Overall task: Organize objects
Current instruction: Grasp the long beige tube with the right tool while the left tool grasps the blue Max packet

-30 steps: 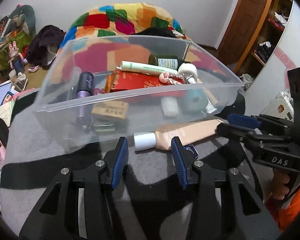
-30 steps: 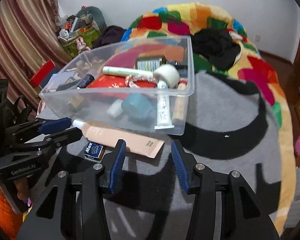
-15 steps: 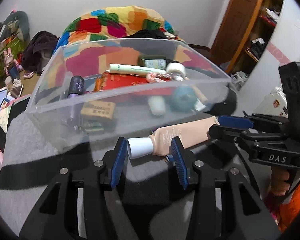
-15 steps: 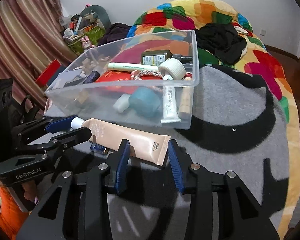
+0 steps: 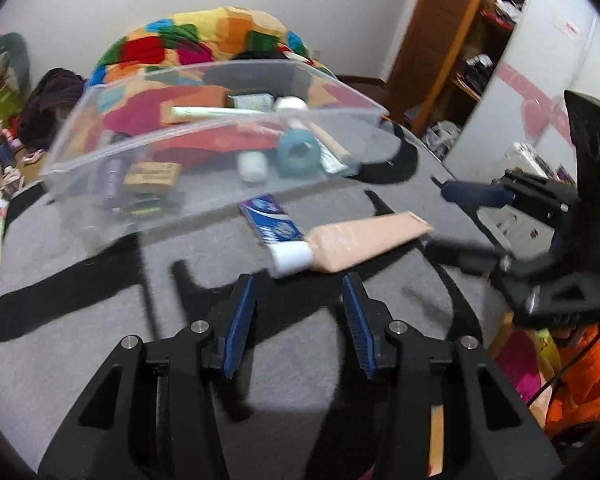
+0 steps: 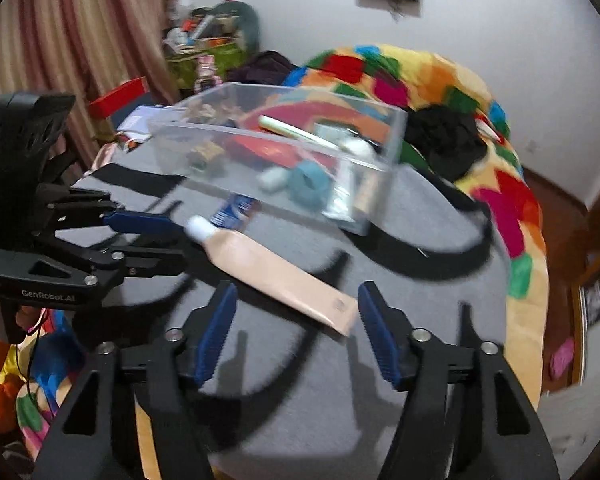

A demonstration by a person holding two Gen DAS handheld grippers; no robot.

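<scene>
On grey fuzzy blanket [image 5: 100, 280] — flat peach tube [image 5: 364, 236], white cap [image 5: 291, 257].

blur: clear bin [image 6: 364, 216] contents smeared | hidden: blue box [image 5: 270, 220] partly under peach tube [image 5: 360, 240] | print unreadable

right gripper [image 6: 296, 300] open | peach tube [image 6: 276, 276] between fingers | bin [image 6: 284, 152] behind

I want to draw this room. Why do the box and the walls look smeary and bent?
Left wrist view: the clear box is smeared by motion blur, and the fisheye lens bends the door frame. Right wrist view: blurrier, with the peach tube soft-edged.
</scene>
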